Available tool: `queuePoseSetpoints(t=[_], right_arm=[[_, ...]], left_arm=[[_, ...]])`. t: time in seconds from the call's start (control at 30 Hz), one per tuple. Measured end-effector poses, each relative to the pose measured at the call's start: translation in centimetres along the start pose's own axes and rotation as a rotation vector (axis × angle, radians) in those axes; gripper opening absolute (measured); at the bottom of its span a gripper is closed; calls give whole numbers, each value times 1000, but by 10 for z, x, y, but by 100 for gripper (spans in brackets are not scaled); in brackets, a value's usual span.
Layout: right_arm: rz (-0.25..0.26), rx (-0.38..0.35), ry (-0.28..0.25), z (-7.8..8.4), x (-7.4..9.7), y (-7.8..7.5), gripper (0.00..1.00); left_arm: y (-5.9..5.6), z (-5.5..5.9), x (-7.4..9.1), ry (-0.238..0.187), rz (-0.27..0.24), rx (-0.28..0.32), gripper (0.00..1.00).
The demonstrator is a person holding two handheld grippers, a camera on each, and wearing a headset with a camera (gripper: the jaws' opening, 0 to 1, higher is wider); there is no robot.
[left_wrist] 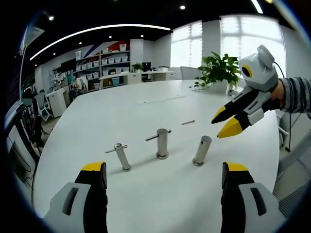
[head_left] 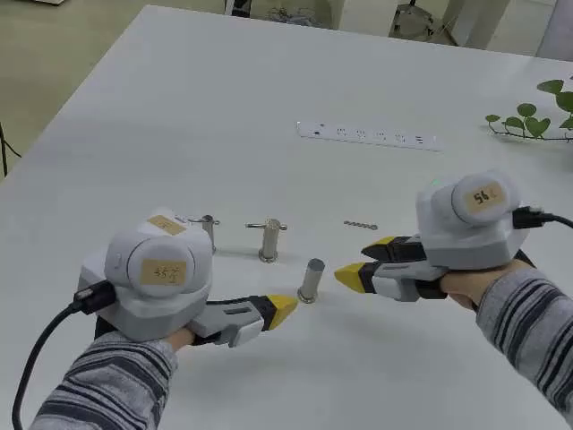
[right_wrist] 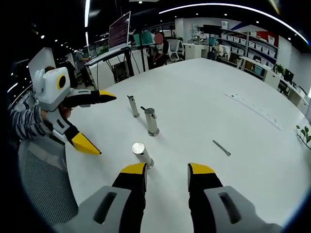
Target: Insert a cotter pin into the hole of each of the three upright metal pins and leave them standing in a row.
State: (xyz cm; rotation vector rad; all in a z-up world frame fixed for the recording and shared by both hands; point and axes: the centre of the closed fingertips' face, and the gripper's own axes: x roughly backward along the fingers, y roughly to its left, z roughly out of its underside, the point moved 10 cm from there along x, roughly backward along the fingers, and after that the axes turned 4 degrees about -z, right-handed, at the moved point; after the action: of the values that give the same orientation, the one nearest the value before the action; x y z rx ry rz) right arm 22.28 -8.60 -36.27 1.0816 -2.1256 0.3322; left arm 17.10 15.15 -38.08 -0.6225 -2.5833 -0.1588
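On the table (head_left: 269,107), one cotter pin (head_left: 361,225) lies loose.
Your left gripper (left_wrist: 164,170) and right gripper (right_wrist: 166,169) gape empty; it looks light, slippery, so pinch mid-shank.

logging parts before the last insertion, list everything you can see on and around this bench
metal pins: three, silver, upright in a row on the table
inserted cotter pins: two, silver, through the left and middle pins
loose cotter pin: one, silver, flat behind the bare third pin
power strip: one, white, farther back
plant: one, green, right edge
table: one, white
left gripper: one, grey with yellow tips, open, left of the row
right gripper: one, same colours, open, near the bare pin
sleeves: two, striped grey
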Motion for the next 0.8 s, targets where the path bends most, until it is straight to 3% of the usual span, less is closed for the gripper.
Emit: queuePoseSetpoints(t=[0.4, 0.8], right_arm=[[-61, 33, 62, -8, -4, -39, 29], [-79, 135, 177, -19, -19, -78, 25]], left_arm=[[5, 1, 0, -10, -16, 26, 98], [8, 3, 1, 0, -18, 47, 98]])
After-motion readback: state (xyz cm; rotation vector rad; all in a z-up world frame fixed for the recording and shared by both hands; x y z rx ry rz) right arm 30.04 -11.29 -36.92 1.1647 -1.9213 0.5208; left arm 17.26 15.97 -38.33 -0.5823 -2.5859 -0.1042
